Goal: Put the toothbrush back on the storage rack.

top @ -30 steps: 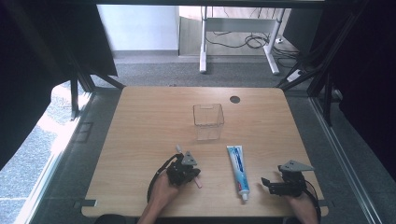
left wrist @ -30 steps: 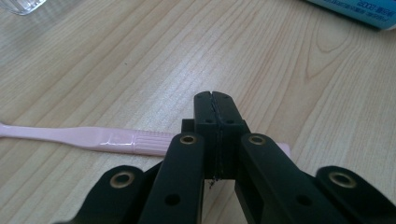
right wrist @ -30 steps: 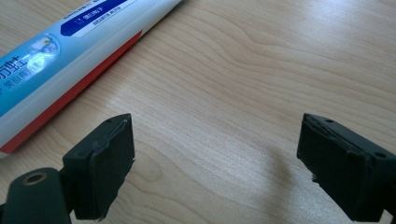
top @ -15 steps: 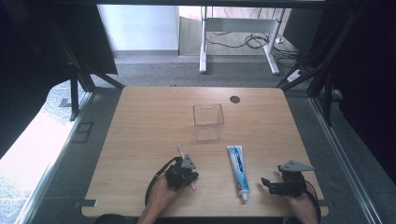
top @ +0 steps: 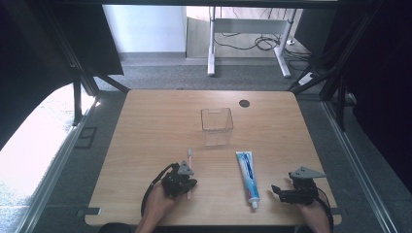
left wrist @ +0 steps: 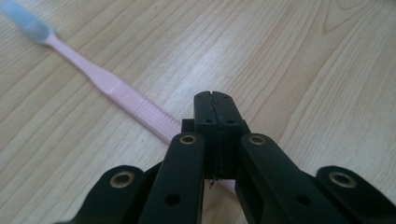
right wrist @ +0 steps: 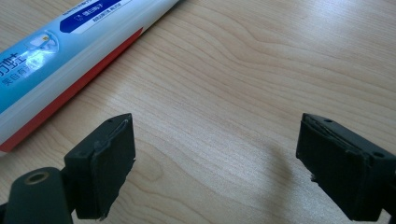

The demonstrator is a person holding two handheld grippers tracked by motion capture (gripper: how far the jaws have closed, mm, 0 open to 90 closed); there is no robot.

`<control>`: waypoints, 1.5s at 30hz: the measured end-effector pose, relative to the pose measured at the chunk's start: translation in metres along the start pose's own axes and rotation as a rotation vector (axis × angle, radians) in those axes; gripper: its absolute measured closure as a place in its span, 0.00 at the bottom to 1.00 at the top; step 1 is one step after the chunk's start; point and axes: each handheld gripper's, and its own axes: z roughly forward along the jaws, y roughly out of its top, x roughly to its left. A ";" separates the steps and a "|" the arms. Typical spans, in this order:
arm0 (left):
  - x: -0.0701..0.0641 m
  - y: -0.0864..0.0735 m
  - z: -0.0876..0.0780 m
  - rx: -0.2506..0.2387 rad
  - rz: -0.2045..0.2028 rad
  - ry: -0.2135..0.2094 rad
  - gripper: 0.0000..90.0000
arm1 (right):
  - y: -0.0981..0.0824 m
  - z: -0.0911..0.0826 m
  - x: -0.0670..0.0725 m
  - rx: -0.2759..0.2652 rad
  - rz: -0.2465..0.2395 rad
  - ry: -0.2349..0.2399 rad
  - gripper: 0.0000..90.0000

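Observation:
A pink toothbrush (left wrist: pixel 112 88) with a pale blue head lies on the wooden table (top: pixel 145 126), left of centre near the front edge. My left gripper (left wrist: pixel 212 95) is shut, pads pressed together with nothing between them. It hovers low over the toothbrush (top: pixel 190 156), whose handle passes underneath the jaws. In the high view the left gripper (top: pixel 186 184) covers the handle's near half. A blue, white and red toothpaste tube (top: pixel 247 177) lies to the right. My right gripper (top: pixel 278 191) stands open just right of the toothpaste tube (right wrist: pixel 60 51), and only bare wood lies between its jaws (right wrist: pixel 212 158).
A clear square plastic container (top: pixel 216 126) stands upright at the table's middle, beyond both items. A dark round hole (top: pixel 244 103) marks the far right of the tabletop. Black frame posts flank the table, and a white desk frame stands on the floor behind.
My left hand has shifted left and slightly toward the near edge. The toothbrush's near end seems to have swung left with it, so it now lies straighter. The right gripper is unmoved.

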 end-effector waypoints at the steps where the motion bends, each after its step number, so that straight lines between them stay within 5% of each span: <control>1: 0.001 -0.001 -0.001 0.000 -0.002 0.002 1.00 | 0.000 0.000 0.000 0.001 0.000 0.000 0.14; 29: 0.047 -0.027 -0.028 0.050 -0.064 0.108 1.00 | -0.001 0.002 -0.001 0.014 0.008 0.005 0.14; 41: 0.048 -0.024 -0.037 0.043 -0.066 0.083 0.96 | -0.001 0.003 -0.001 0.019 0.011 0.009 0.14; 45: 0.052 -0.017 -0.043 0.080 -0.070 0.089 0.92 | -0.001 0.003 0.000 0.019 0.008 0.011 0.14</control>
